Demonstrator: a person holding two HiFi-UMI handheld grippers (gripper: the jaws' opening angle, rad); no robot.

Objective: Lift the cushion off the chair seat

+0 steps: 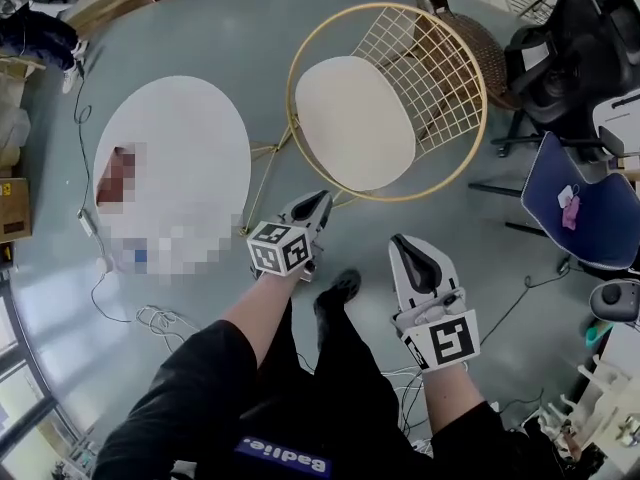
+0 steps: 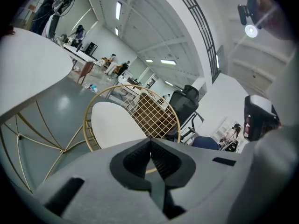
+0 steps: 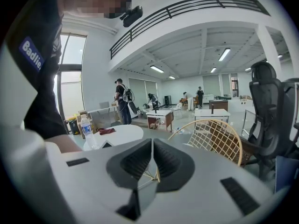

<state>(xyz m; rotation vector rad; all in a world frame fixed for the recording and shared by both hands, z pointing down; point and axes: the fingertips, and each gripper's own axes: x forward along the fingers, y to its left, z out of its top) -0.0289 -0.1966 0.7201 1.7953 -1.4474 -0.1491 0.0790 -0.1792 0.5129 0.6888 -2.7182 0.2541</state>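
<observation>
A round cream cushion (image 1: 355,118) lies flat on the seat of a gold wire chair (image 1: 481,88). Both grippers hang short of the chair's front rim, apart from it. My left gripper (image 1: 318,200) is shut with nothing in it and points at the seat's near edge. My right gripper (image 1: 400,243) is lower and to the right, jaws together and empty. In the left gripper view the cushion (image 2: 117,125) and the wire back (image 2: 152,115) show just past the closed jaws of the left gripper (image 2: 150,146). In the right gripper view the chair's back (image 3: 219,139) lies beyond the right gripper (image 3: 153,143).
A round white table (image 1: 170,138) stands left of the chair, a water bottle (image 3: 86,132) on it. A brown wicker chair (image 1: 470,28) sits behind. A blue chair (image 1: 580,198) and black office chairs crowd the right. Cables (image 1: 150,318) lie on the grey floor.
</observation>
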